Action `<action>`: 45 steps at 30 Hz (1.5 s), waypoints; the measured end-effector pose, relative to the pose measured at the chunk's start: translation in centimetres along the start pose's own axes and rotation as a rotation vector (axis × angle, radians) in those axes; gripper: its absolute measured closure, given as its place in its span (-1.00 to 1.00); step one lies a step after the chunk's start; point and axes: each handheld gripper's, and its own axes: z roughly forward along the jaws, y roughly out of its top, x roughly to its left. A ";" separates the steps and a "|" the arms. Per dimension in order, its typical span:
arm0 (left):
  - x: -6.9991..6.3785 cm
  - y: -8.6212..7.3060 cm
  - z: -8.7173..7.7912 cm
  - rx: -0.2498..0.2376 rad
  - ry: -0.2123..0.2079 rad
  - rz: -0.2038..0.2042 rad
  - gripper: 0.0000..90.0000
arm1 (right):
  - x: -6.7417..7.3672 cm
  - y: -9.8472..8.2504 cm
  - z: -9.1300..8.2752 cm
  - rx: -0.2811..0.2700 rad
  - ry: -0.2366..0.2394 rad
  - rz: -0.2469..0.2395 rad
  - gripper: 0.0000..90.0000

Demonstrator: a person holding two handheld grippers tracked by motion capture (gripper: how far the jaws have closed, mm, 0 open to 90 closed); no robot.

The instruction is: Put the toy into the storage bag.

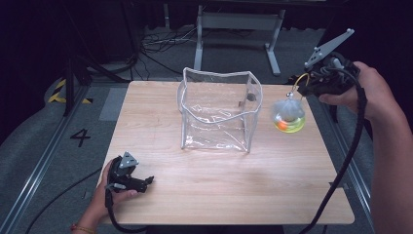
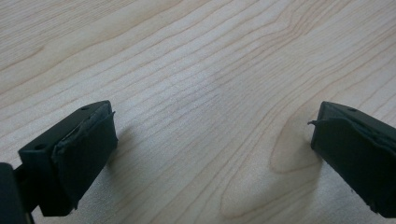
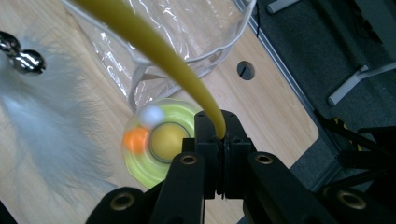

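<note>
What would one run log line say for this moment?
right gripper: shut on yellow wand, cat toy lifted beside clear bag | left gripper: open, empty, over table

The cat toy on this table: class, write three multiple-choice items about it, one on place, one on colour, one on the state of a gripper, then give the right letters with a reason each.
1. Where is the cat toy relative to the clear bag?
A. inside it
B. to its right, by the table edge
C. in front of it

2. What colour is the toy's curved wand?
A. yellow
B. blue
C. red

3. How do the left gripper jaws stand?
A. shut on the toy
B. shut on the bag
C. open, with bare wood between them

Answers: 1 B, the high view shows it right of the bag. 2 A, the right gripper clamps a yellow stem. 3 C, the left gripper view shows a wide gap.
</note>
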 end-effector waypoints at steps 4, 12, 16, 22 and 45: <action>0.0 0.0 0.0 0.000 0.001 0.006 -0.99 | -0.6 1.0 -0.8 -0.005 -0.022 0.009 0.96; 0.1 0.0 0.0 0.000 0.004 0.010 -0.99 | -1.2 3.0 -1.3 0.001 -0.039 0.006 0.96; 0.1 0.0 0.0 0.001 0.003 0.011 -0.99 | -1.4 4.2 -1.5 -0.020 -0.045 0.004 0.96; 0.1 0.0 0.0 0.000 0.004 0.010 -0.99 | -1.4 5.6 -1.2 -0.050 -0.033 0.004 0.96; 0.1 0.0 0.0 0.000 0.002 0.010 -0.99 | 1.0 12.5 2.8 -0.121 0.021 -0.027 0.96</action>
